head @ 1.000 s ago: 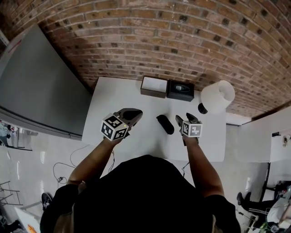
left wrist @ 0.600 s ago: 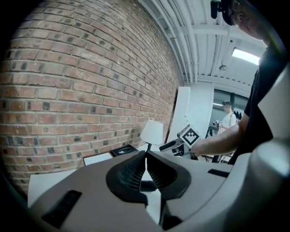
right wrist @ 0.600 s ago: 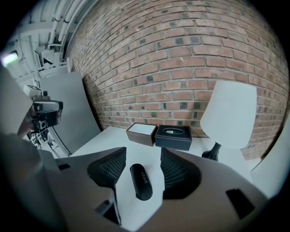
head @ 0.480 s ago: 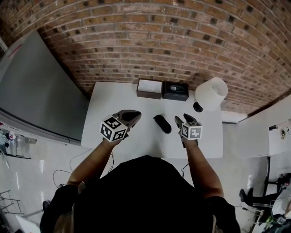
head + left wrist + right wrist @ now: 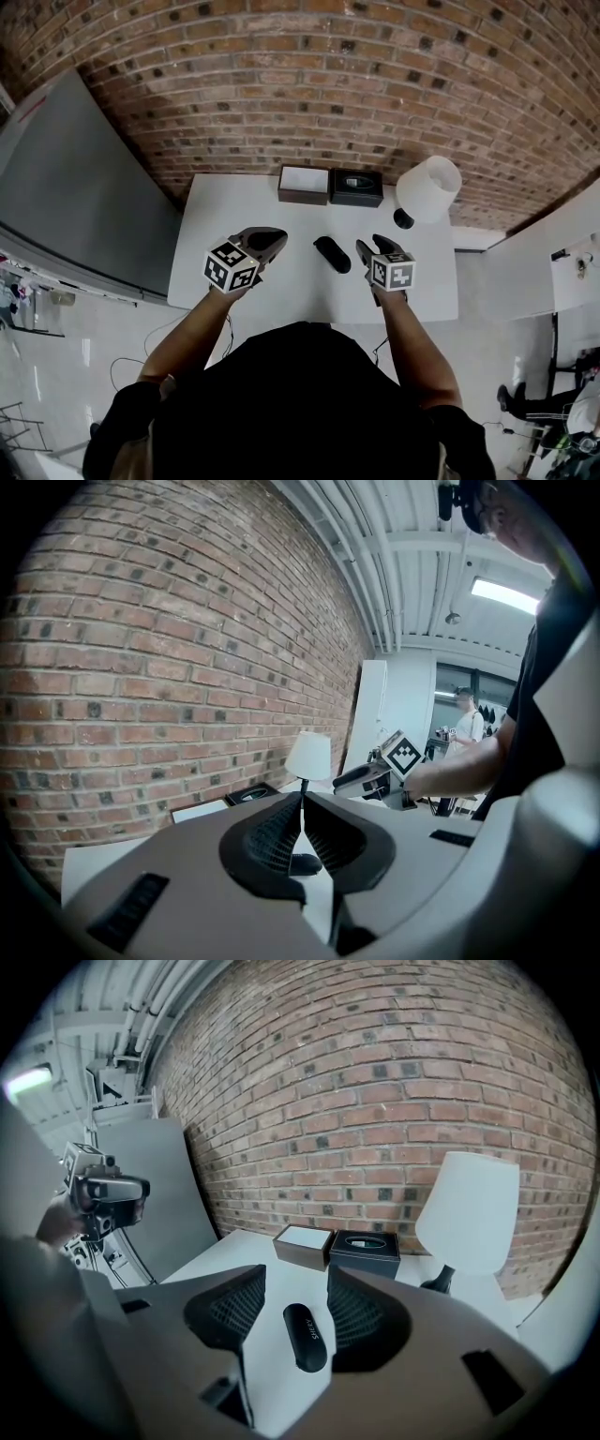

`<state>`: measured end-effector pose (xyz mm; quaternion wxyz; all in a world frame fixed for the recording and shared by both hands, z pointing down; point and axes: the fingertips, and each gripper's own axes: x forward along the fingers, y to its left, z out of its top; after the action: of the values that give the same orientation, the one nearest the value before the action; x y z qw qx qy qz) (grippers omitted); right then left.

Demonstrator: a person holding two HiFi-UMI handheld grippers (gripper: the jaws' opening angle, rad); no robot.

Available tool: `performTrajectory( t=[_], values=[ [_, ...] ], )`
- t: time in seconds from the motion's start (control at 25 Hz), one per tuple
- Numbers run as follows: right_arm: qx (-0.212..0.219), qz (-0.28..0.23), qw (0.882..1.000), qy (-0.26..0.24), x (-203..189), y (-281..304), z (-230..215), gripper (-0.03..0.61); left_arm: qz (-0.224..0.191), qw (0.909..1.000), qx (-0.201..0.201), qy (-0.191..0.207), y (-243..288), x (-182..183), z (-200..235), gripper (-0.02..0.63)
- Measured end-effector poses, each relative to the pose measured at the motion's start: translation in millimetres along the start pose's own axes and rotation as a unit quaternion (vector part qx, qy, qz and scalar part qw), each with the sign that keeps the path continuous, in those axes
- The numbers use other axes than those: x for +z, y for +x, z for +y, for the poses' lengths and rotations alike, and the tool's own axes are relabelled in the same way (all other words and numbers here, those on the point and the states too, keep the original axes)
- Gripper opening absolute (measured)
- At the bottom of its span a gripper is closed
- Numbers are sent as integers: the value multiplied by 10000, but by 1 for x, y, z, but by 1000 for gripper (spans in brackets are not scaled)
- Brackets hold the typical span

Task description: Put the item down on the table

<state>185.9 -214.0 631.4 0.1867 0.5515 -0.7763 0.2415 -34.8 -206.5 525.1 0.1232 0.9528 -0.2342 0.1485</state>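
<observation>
The item, a black oblong case [image 5: 332, 254], lies flat on the white table [image 5: 234, 211] between my two grippers. My right gripper [image 5: 375, 246] hovers just right of it. In the right gripper view the case [image 5: 306, 1337] shows through the gap between the jaws of the right gripper [image 5: 295, 1283]. Those jaws are closing, table shows on both sides of the case, and no pad touches it. My left gripper [image 5: 272, 236] is left of the case, and in its own view the left gripper [image 5: 302, 803] has its pads meeting with nothing held.
At the table's far edge stand a white-lidded box [image 5: 303, 182] and a black box [image 5: 356, 186], with a white-shaded lamp [image 5: 428, 189] at the far right. A brick wall [image 5: 309, 84] runs behind. A grey panel [image 5: 75, 187] leans at the left.
The head view has shifted a little. The case lies in the same spot on the table, and both grippers stay about where they were beside it.
</observation>
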Motion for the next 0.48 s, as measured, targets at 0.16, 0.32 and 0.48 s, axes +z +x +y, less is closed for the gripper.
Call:
performTrajectory(
  t=[0.16, 0.32, 0.48],
  values=[
    [22, -51, 10000, -7, 1, -8, 4, 210, -12, 10000, -21, 20, -2, 0, -6, 26],
    [61, -91, 9999, -83, 6, -13, 10, 199, -35, 10000, -14, 39, -6, 2, -7, 26],
    [81, -120, 9998, -97, 7, -16, 13, 198, -31, 10000, -3, 58, -9, 1, -8, 26]
  ],
)
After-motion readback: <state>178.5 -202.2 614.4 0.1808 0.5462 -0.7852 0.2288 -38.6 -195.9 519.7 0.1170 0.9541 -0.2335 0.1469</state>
